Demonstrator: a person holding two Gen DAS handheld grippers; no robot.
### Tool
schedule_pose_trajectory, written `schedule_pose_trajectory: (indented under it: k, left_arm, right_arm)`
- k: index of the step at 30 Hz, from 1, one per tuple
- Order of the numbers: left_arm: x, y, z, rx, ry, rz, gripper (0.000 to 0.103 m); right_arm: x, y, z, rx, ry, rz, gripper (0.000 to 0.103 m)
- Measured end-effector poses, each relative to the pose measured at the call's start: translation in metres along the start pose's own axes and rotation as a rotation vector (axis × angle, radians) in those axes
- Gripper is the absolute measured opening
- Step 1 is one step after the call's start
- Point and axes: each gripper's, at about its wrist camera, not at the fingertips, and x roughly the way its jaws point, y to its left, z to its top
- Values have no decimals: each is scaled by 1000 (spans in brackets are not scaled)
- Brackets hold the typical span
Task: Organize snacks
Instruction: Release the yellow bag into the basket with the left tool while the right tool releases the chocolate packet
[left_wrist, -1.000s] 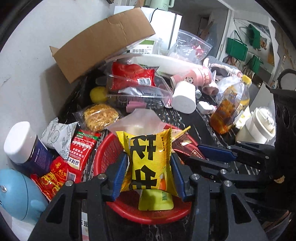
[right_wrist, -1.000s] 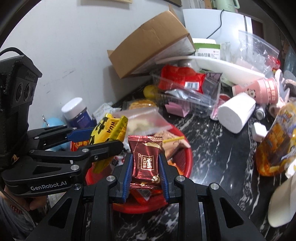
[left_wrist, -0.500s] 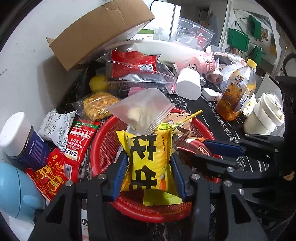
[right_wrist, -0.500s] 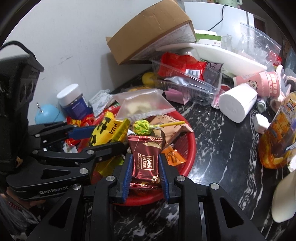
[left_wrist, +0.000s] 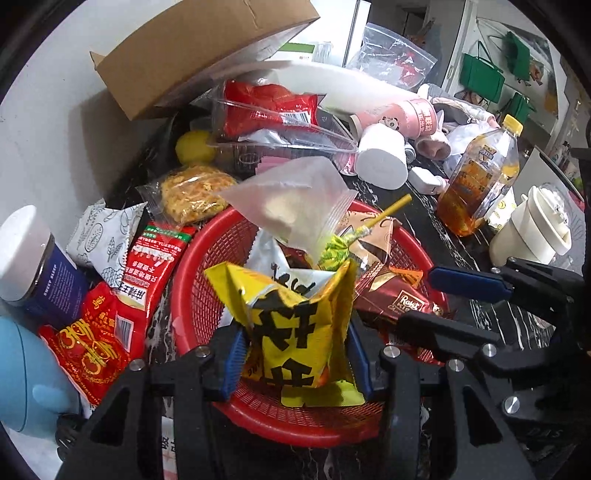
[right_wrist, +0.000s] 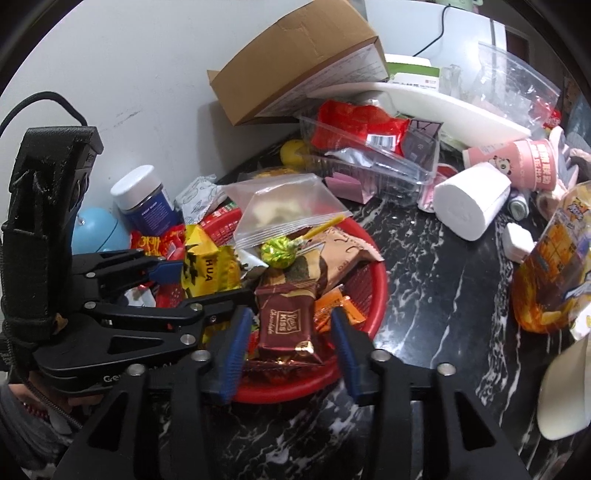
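Low in both frames over the red basket (left_wrist: 207, 258), left gripper (left_wrist: 295, 358) clamps the yellow packet (left_wrist: 295, 332), right gripper (right_wrist: 288, 332) gapes around the chocolate bar (right_wrist: 286, 325) (heaped high), so either may slide off.

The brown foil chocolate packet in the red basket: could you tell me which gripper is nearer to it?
Right. The right gripper stands open astride the brown foil chocolate packet; the left gripper, beside it, is shut on the yellow snack bag.
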Motion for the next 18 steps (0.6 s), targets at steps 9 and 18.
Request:
schedule_pose_trajectory:
  k: [9, 18]
  left_arm:
    - [-5, 2, 2, -1, 14, 31, 63]
    - [-16, 0, 3, 2, -14, 90, 71]
  right_arm:
    - [-11, -7, -1, 21, -7, -28, 46]
    - [-16, -9, -3, 23, 3, -42, 46]
